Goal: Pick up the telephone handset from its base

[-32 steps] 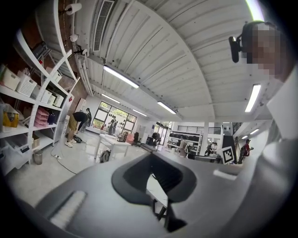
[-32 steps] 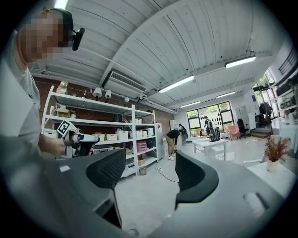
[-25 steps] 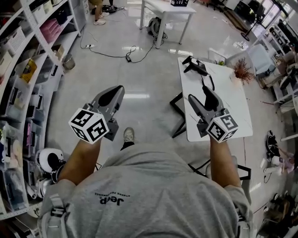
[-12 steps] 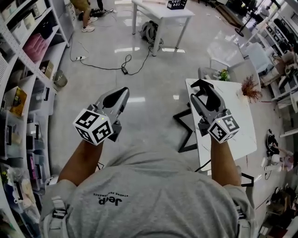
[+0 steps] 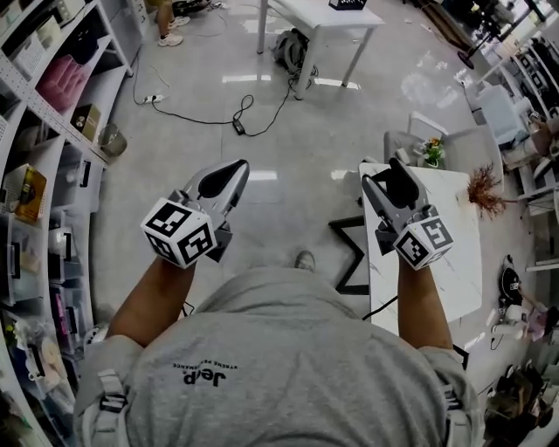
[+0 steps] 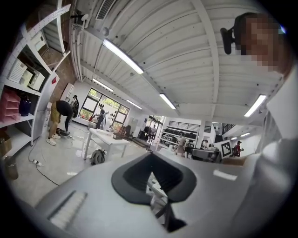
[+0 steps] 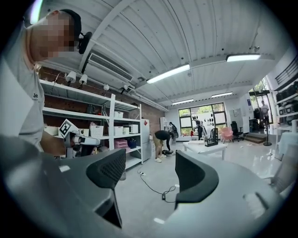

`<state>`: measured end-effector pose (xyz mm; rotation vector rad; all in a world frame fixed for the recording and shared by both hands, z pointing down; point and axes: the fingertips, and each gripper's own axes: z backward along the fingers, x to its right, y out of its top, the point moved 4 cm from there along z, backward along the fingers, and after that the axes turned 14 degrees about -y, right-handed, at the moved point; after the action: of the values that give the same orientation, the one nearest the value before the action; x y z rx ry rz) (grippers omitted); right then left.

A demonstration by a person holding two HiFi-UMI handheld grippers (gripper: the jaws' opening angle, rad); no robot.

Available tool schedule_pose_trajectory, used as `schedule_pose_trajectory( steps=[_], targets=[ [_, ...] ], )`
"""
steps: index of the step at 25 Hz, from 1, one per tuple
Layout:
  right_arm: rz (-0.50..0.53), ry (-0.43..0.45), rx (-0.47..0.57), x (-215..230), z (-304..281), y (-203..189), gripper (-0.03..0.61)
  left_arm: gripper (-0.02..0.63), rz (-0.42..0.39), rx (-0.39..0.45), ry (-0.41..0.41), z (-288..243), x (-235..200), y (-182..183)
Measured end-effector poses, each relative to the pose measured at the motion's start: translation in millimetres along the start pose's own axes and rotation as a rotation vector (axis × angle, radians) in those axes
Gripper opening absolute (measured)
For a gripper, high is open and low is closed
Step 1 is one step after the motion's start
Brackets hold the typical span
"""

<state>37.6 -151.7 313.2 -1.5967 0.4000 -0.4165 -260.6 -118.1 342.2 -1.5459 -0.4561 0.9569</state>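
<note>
No telephone or handset shows in any view now. In the head view my left gripper (image 5: 232, 169) is held over bare floor with its jaws closed together, and the left gripper view (image 6: 151, 179) shows its dark pads meeting with nothing between them. My right gripper (image 5: 398, 171) hangs over the far left corner of the white table (image 5: 437, 249) and hides what lies there. The right gripper view (image 7: 151, 173) shows its two pads well apart and empty, pointing out across the room.
A small green plant (image 5: 431, 154) and a reddish dried sprig (image 5: 483, 186) stand at the table's far end. Shelving (image 5: 44, 131) lines the left wall. A cable (image 5: 229, 113) trails over the floor, and another white table (image 5: 319, 22) stands farther off. A person (image 7: 163, 139) bends near the shelves.
The head view has swung, so the white table now sits lower and further right. The black telephone seen at its far end a second ago is out of sight behind my right gripper.
</note>
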Motion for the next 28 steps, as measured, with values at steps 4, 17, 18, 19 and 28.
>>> schedule_pose_trajectory(
  steps=[4, 17, 18, 19, 28],
  targets=[
    [-0.004, 0.060, 0.000, 40, -40, 3, 0.311, 0.035, -0.015, 0.004, 0.065, -39, -15, 2],
    [-0.009, 0.105, 0.018, 183, -97, -10, 0.311, 0.035, -0.100, -0.105, 0.076, -191, -38, -3],
    [-0.013, 0.084, 0.017, 193, -95, -14, 0.311, 0.035, -0.106, -0.125, 0.048, -204, -41, -5],
    [-0.012, 0.064, 0.015, 203, -94, -18, 0.313, 0.035, -0.111, -0.139, 0.017, -219, -44, -7],
    [0.083, -0.101, -0.169, 274, -20, -96, 0.313, 0.035, -0.098, -0.295, -0.350, -360, -17, -75]
  ],
)
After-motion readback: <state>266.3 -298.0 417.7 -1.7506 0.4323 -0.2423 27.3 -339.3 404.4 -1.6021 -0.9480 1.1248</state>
